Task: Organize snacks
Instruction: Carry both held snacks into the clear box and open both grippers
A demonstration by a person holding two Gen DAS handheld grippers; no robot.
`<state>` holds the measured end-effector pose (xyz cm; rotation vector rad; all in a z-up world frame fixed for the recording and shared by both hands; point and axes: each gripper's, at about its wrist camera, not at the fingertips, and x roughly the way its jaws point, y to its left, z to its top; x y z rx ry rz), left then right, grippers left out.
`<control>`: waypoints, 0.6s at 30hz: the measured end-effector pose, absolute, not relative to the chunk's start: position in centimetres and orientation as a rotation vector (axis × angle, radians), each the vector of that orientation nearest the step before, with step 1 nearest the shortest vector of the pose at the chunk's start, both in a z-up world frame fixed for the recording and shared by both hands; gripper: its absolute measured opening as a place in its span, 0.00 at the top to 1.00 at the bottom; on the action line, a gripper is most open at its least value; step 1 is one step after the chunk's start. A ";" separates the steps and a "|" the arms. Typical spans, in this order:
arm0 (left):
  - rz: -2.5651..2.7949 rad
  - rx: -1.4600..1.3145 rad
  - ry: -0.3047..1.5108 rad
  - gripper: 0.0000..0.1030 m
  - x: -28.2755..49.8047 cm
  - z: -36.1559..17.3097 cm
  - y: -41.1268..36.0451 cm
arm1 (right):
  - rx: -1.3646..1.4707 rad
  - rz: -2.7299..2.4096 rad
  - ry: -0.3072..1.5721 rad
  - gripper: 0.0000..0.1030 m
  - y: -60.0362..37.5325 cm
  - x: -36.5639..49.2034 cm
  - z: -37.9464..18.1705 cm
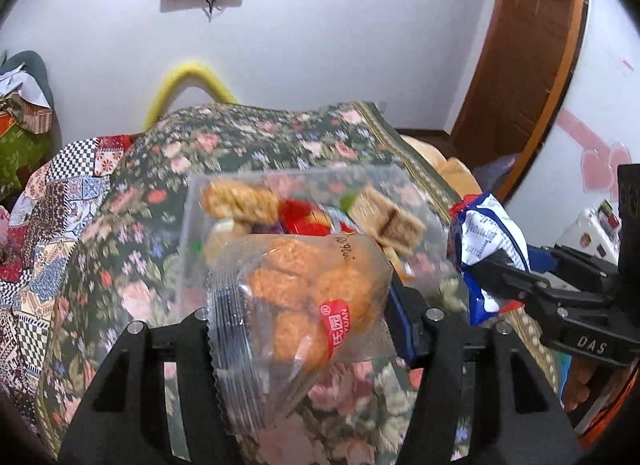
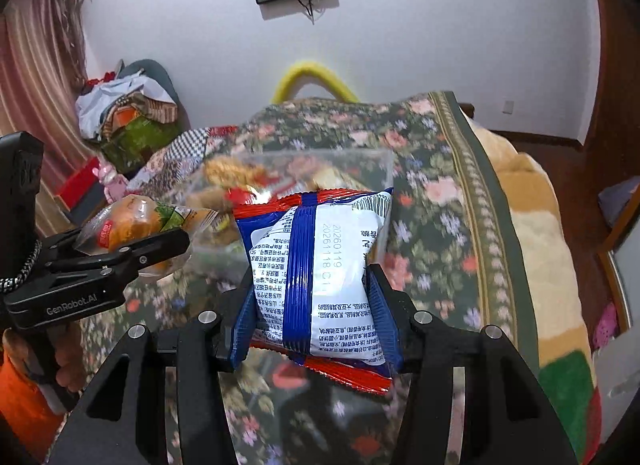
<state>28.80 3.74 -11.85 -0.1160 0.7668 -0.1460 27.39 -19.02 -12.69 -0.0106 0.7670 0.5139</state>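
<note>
My left gripper [image 1: 298, 319] is shut on a clear packet of orange puffed cakes [image 1: 304, 297] with a red label, held above the bed. The same packet [image 2: 128, 225] and the left gripper [image 2: 160, 245] show at the left of the right wrist view. My right gripper [image 2: 312, 305] is shut on a white and blue snack packet [image 2: 320, 277] with red crimped ends; that packet [image 1: 486, 253] and the right gripper [image 1: 504, 277] appear at the right of the left wrist view. Beyond both stands a clear plastic box [image 1: 304, 201] [image 2: 304, 169] holding several snacks.
A floral bedspread [image 2: 432, 193] covers the bed, with a patchwork quilt [image 1: 48, 225] to the left and a yellow blanket [image 2: 536, 233] at the right edge. A yellow padded hoop [image 1: 188, 77] rises behind. Cluttered bags [image 2: 128, 113] sit far left. A sleeve and hand [image 2: 24, 377] hold the left gripper.
</note>
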 end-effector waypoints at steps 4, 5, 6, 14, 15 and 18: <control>-0.136 -0.114 0.771 0.44 31.1 -12.1 4.5 | -0.016 0.521 0.742 0.53 -17.7 29.1 -11.9; -0.134 -0.113 0.778 0.44 31.6 -12.3 4.6 | -0.021 0.520 0.736 0.53 -17.3 29.5 -11.7; -0.138 -0.113 0.788 0.44 32.2 -12.7 4.7 | -0.024 0.518 0.731 0.53 -17.1 29.7 -11.6; -0.165 -0.081 0.857 0.44 33.5 -15.9 4.7 | -0.053 0.507 0.729 0.53 -15.2 32.9 -11.5; -0.169 -0.081 0.856 0.43 33.6 -16.0 4.7 | -0.054 0.509 0.733 0.53 -15.2 33.2 -11.6; -0.170 -0.069 0.845 0.43 34.0 -16.2 4.6 | -0.052 0.518 0.756 0.53 -14.4 34.3 -12.1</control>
